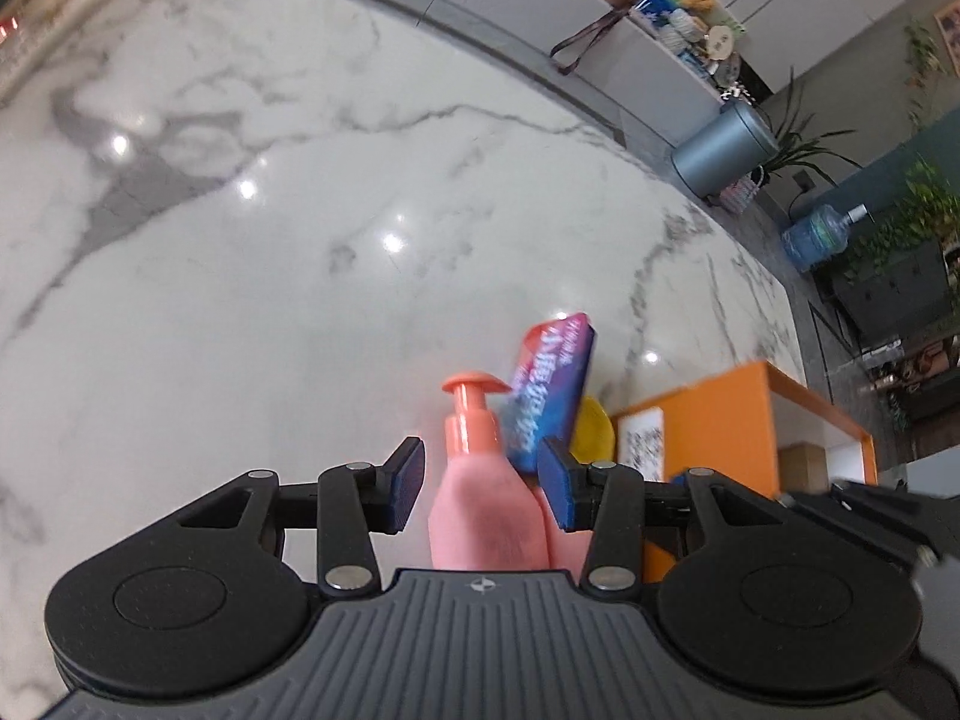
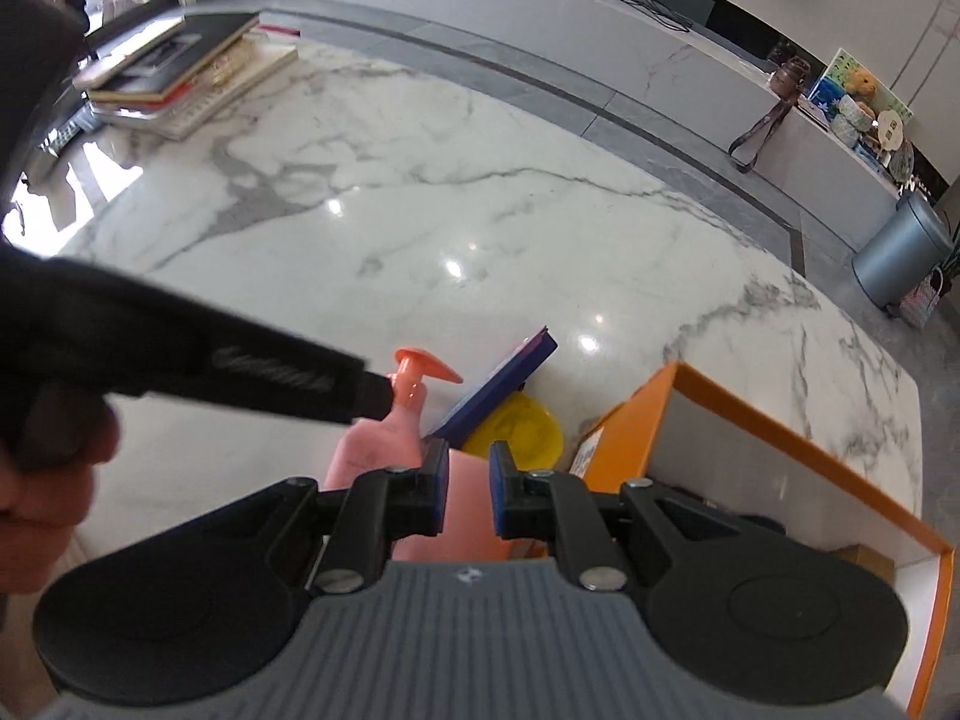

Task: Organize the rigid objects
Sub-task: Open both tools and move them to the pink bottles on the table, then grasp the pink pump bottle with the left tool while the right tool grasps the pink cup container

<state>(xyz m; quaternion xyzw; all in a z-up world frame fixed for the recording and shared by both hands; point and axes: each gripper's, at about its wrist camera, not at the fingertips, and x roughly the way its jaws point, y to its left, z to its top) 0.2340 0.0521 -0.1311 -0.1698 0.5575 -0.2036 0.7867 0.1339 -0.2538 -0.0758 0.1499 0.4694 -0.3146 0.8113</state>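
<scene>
The surface is a large white marble table (image 2: 480, 228) with grey veins, glossy, with bright spots of lamp light on it. At the upper left of the right wrist view a stack of books (image 2: 180, 72) lies on the table. Beyond the table runs a long grey counter (image 2: 690, 66); a grey bin (image 2: 900, 252) stands at the right of the frame.

In the left wrist view, green plants (image 1: 804, 138) and a blue water bottle (image 1: 816, 237) are at the right side.

The pink pump bottle (image 1: 486, 492) stands at the lower middle, between the fingers of the left gripper (image 1: 480, 480). The jaws are half wide, and the pads seem not to press it. Behind it leans a purple box (image 1: 549, 384), beside a yellow plate (image 1: 594, 429) and an orange box (image 1: 720, 420).

The right gripper (image 2: 468, 492) is narrow, almost closed, holding nothing, above the bottle.
</scene>
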